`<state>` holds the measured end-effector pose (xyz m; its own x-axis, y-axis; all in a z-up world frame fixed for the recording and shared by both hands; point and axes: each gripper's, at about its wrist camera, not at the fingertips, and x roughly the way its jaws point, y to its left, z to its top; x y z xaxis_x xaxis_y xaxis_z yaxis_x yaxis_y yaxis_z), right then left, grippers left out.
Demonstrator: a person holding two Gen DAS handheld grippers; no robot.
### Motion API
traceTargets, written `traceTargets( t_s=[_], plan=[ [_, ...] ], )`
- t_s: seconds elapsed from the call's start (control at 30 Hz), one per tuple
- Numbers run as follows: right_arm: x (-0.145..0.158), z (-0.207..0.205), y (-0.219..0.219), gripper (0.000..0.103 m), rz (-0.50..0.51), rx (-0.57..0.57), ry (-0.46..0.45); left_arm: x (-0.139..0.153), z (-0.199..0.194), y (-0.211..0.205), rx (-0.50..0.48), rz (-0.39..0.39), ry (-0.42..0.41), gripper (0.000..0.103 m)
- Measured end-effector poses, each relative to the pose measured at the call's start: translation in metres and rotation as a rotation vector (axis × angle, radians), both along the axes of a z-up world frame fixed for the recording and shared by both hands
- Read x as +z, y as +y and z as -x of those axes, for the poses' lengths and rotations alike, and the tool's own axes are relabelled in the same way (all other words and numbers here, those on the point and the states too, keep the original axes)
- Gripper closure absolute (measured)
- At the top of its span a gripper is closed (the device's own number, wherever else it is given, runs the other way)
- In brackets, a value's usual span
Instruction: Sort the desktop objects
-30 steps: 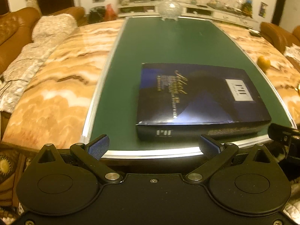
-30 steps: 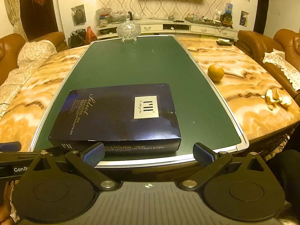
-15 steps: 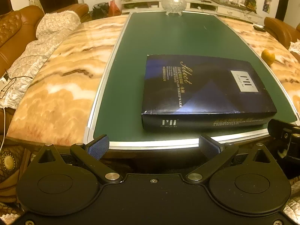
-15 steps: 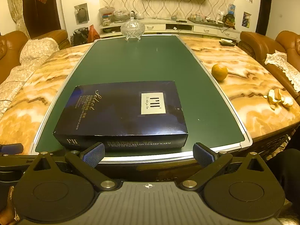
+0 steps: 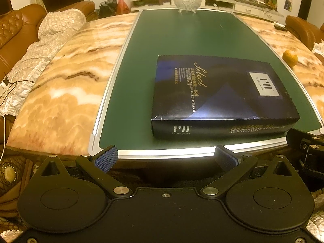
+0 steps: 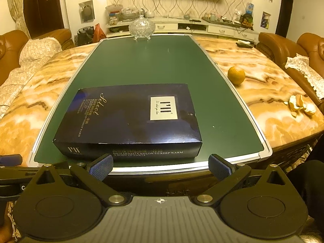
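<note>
Navy-blue cardboard marks the centre of the scene: a flat box (image 5: 220, 93) printed with gold script and a pale square label lies closed on the green mat (image 5: 182, 36), close to the mat's near edge and toward its right half as your left camera sees it. The mat, framed in silver trim, covers the middle of the marble-patterned desk (image 5: 66, 93).

Your left hand-held gripper (image 5: 165, 158) hangs just short of the mat's near edge, its blue-padded fingers spread wide with nothing between them. Your right hand-held gripper (image 6: 160, 165) sits level with it, facing the box's front side, jaws equally wide and empty. Neither one touches the box. A black part of your right tool shows at the right border of the left view, just right of the box's near corner.

Beyond the box, at the far end of the mat, stands a lidded cut-glass dish (image 6: 142, 26). A whole orange (image 6: 236, 75) rests on the bare marble just off the mat's right edge, further back than the box, and a small heap of orange peel (image 6: 301, 105) lies well to the right of the box near the desk's rim. Brown leather sofas flank the desk; the one left of the box carries a pale quilted cover (image 5: 50, 38).
</note>
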<state>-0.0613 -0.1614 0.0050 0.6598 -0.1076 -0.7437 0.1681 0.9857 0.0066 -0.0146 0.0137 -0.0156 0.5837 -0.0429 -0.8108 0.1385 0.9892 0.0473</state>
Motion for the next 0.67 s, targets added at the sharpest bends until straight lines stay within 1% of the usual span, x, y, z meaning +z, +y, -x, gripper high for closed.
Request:
traceTargets(
  t_s=[0.67],
  plan=[
    [-0.0089,-0.0093,-0.0036,0.000,-0.015,0.003,0.021,-0.0054,-0.0052,-0.0086,-0.015,-0.024,0.012,0.000]
  ],
)
